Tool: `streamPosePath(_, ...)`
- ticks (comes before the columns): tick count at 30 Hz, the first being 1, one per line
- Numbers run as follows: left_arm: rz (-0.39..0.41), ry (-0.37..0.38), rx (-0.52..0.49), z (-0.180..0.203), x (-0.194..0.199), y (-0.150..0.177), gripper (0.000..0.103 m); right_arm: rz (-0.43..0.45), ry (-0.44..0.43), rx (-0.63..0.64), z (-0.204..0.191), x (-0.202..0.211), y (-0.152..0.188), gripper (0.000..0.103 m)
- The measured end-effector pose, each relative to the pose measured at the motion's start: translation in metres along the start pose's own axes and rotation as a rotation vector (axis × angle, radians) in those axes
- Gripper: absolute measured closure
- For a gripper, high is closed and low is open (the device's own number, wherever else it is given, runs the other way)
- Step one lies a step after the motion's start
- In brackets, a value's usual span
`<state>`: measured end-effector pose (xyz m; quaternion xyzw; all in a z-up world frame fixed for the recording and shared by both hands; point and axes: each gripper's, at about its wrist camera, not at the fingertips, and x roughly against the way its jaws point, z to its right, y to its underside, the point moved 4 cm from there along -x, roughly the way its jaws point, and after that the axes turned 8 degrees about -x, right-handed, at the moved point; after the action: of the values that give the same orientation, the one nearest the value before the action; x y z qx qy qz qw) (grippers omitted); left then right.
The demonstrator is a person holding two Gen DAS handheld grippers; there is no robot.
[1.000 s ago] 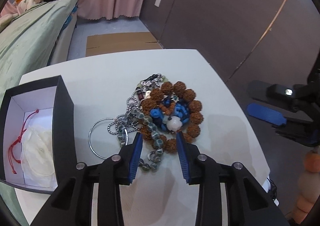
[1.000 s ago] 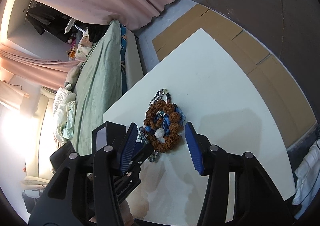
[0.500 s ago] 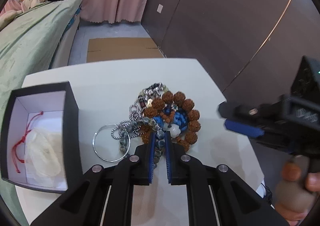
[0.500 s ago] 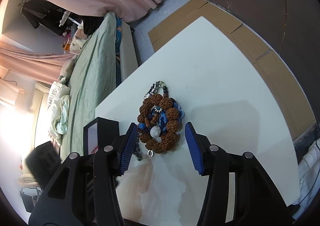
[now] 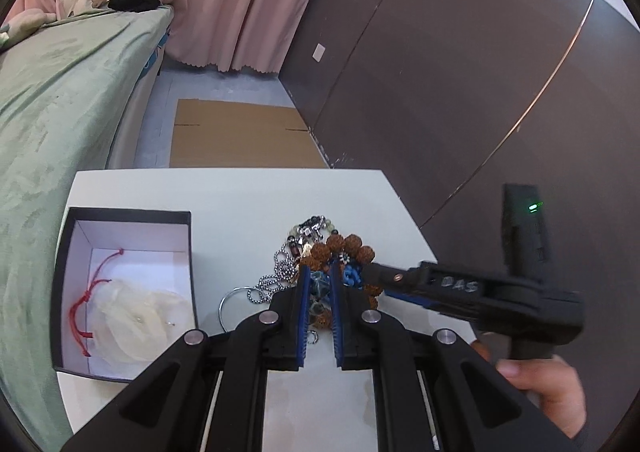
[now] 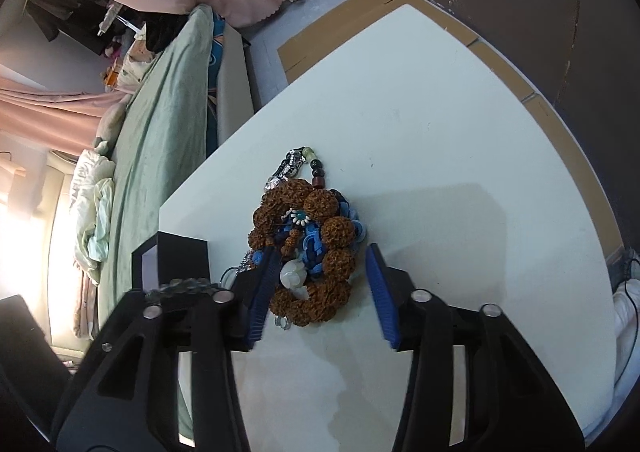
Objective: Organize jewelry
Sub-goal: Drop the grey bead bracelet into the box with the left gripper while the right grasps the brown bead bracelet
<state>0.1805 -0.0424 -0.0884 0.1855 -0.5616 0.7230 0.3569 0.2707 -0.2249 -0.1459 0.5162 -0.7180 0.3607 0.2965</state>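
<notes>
What moved: the left gripper [image 5: 319, 284] has closed and lifted a little; the right gripper [image 6: 320, 284] has come down over the pile.
Left gripper: its blue jaws are pinched shut on a grey-green bead string [image 5: 319, 286], part of which hangs between them.
Right gripper: its jaws stand on both sides of the brown bead bracelet [image 6: 320, 252] and are closing. The pads do not seem to press it yet.
Jewelry pile: it sits in the middle of the white table [image 6: 440, 132]. It has the brown bracelet, blue beads [image 6: 314, 238], a white stone [image 6: 294, 274], a silver ball chain [image 5: 276, 278], a thin silver ring [image 5: 232, 304] and dark beads [image 6: 302, 164].
Box: a black box [image 5: 191, 252] with white inside walls stands open, just beside the pile.
In the box: a red cord [image 5: 90, 292] and a pale see-through pouch [image 5: 136, 322].
Done so far: only those two things look put away.
Left to do: almost the whole pile is on the table, all tangled. It probably has to be pulled apart first.
</notes>
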Motion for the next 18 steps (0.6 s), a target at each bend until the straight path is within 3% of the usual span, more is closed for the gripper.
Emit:
streamPosePath(1, 0.004, 0.001, 0.002, 0.0, 0.002, 0.0, 0.095, 0.002, 0.001, 0.003, -0.001, -0.001, 0.0, 0.066)
streamPosePath(3, 0.016, 0.006, 0.008, -0.002, 0.01, -0.002, 0.095, 0.02, 0.026, 0.033, -0.003, -0.001, -0.001, 0.085)
streamPosePath(18, 0.076, -0.017, 0.061, -0.033, 0.046, -0.01, 0.095, 0.127, -0.179, 0.157, -0.058, 0.031, 0.014, 0.089)
